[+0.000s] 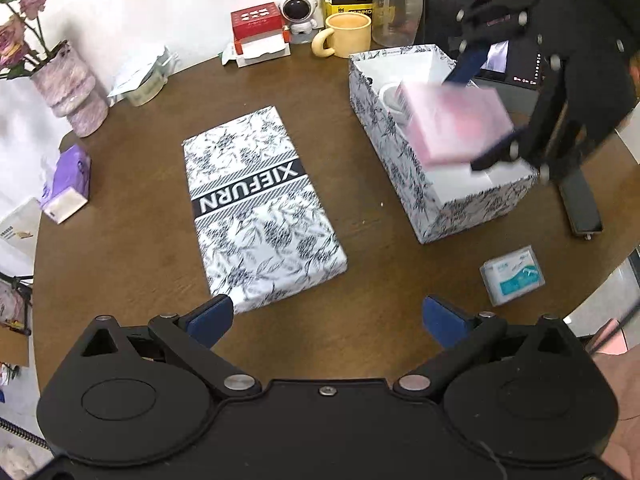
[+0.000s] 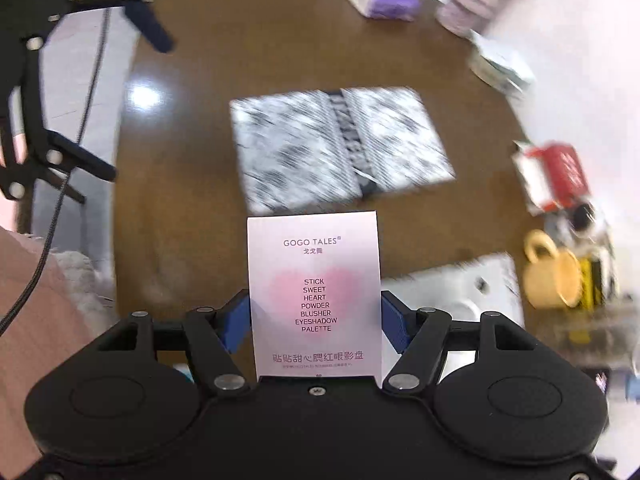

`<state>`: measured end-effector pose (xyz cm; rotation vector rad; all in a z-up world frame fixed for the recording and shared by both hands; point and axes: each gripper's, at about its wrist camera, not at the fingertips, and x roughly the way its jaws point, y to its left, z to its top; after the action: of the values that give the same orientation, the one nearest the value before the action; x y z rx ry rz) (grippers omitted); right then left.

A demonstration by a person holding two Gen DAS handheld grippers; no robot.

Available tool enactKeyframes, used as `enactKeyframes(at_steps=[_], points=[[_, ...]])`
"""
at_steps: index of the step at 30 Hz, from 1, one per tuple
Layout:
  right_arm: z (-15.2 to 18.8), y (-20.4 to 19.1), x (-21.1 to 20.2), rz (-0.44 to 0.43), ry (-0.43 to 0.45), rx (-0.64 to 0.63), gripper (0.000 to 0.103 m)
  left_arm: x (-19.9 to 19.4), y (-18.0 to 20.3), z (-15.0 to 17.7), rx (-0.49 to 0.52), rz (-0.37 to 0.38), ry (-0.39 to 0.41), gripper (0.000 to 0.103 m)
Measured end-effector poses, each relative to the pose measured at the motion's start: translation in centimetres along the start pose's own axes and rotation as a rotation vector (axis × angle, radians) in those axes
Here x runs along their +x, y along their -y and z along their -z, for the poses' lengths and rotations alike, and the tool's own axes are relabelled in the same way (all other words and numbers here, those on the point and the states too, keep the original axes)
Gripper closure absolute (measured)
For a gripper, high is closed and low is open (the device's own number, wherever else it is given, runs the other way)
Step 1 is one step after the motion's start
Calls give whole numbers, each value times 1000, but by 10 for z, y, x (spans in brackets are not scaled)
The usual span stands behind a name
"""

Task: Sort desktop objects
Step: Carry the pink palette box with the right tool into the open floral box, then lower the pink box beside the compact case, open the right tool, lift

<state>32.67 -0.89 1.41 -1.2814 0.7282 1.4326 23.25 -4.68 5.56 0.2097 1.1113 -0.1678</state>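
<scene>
My right gripper [image 2: 315, 314] is shut on a flat pink palette box [image 2: 314, 296] printed GOGO TALES. In the left wrist view that same pink palette box [image 1: 456, 120] hangs blurred over the open floral box [image 1: 404, 168], held by the right gripper [image 1: 478, 118]. A white cup [image 1: 394, 98] lies inside the box. The box's lid [image 1: 258, 208], printed XIEFURN, lies flat on the round brown table [image 1: 132, 240]. My left gripper [image 1: 326, 320] is open above the table's near edge, just short of the lid, with nothing between its fingers.
A small teal-and-white pack [image 1: 513, 275] lies near the open box. A purple tissue pack [image 1: 66, 184], pink vase [image 1: 70, 88] and plastic bags [image 1: 140, 76] sit at left. A red box [image 1: 260, 32], astronaut figure [image 1: 300, 14], yellow mug [image 1: 344, 36] and tablet [image 1: 500, 56] line the back.
</scene>
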Motion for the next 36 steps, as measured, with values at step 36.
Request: enactKeyframes(at_steps=[36], points=[[84,90,189,-147,-166,-42,33,56,25,-60,-131,-1,-150,1]])
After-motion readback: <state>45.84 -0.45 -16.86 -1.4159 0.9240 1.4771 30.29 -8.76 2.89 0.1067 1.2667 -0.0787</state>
